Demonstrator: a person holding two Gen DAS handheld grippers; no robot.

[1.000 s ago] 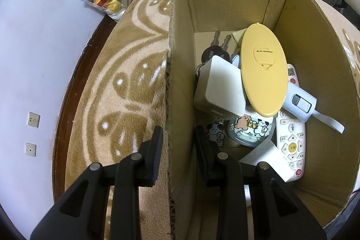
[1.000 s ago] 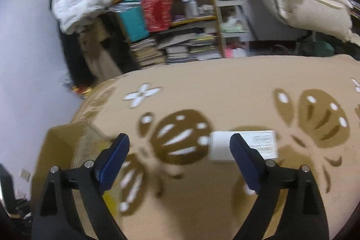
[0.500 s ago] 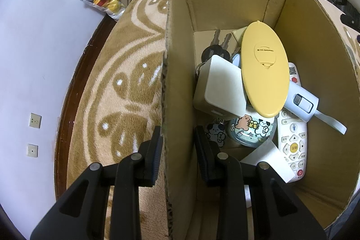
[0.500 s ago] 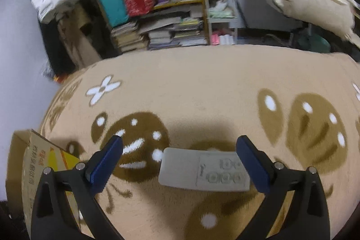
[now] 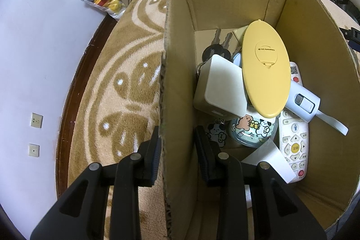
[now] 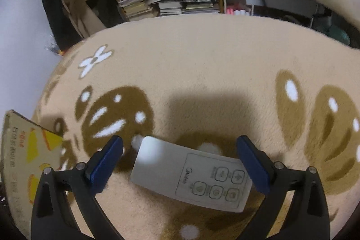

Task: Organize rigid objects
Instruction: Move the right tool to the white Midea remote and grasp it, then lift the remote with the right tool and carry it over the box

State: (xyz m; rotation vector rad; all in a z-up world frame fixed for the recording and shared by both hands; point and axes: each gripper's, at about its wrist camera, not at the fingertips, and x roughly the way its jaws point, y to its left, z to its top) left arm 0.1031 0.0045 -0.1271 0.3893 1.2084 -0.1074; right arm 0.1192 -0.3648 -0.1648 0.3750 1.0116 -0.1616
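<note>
Right claw (image 6: 180, 161) spread wide, straddling the remote (image 6: 191, 174) lying flat on the rug (image 6: 213, 73), its ends toward nine and three o'clock. A stiff, light, smooth slab: likely best pinched across its narrow width near the middle, or it may slip. Left claw (image 5: 177, 143) straddles the box (image 5: 173, 105) wall, apparently clamping it. At one o'clock inside: a yellow lid (image 5: 265, 73), keys (image 5: 216, 46).

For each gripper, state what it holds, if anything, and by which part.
The left gripper clamps the cardboard box by its near side wall. The right gripper holds nothing; its open jaws flank the white remote.
</note>
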